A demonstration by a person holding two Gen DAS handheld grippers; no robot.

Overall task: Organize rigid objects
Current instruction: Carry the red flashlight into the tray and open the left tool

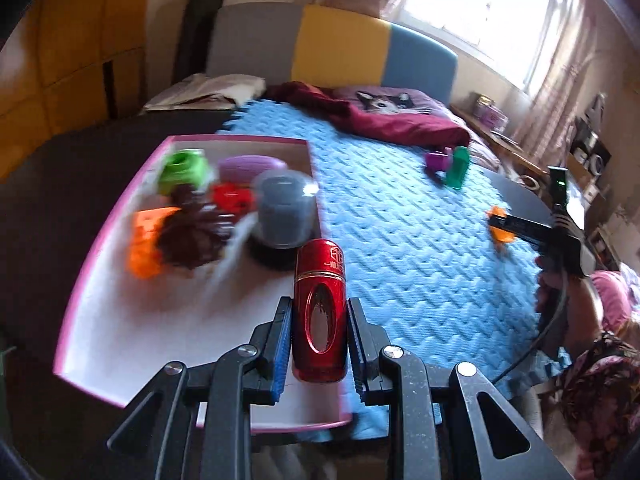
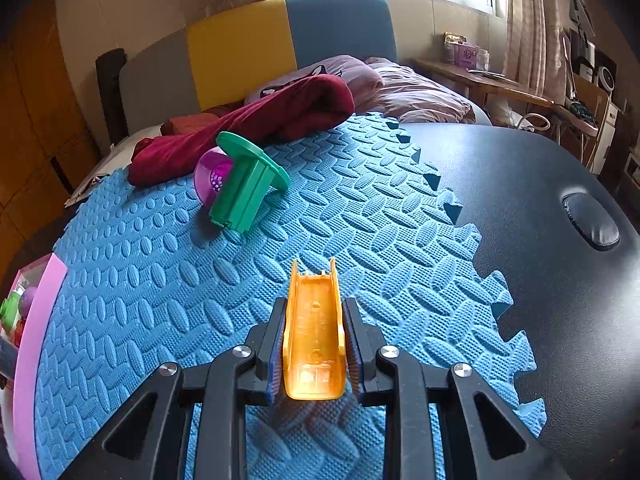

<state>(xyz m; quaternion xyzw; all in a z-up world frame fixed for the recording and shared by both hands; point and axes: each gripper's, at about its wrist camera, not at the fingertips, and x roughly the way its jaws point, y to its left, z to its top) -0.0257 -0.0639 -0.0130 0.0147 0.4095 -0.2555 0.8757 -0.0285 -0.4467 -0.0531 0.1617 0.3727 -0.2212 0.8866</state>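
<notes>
Red metal can sits clamped upright between the jaws of the left gripper, low centre of the left wrist view, hanging over the near right corner of the pink-rimmed tray. That view is the only one showing what's actually in the tray: a green piece, a purple lump, something red, an orange block, a dark brown thing and a grey capped jar, all bunched in the far half and pretty blurry. It also catches the right gripper from the side at right, held out level over the blue mat with the person's hand behind it, an orange bit showing at its tip.

Right wrist view fills that in: the right gripper has its jaws squeezed on an orange trough piece, open side up, pointing away along the fingers, just above the mat. Further up-left a green flanged post lies tilted on the mat, touching a purple cup behind it, near a dark red cloth. Only a sliver of the tray shows at the left edge. Black surface takes the right side.
</notes>
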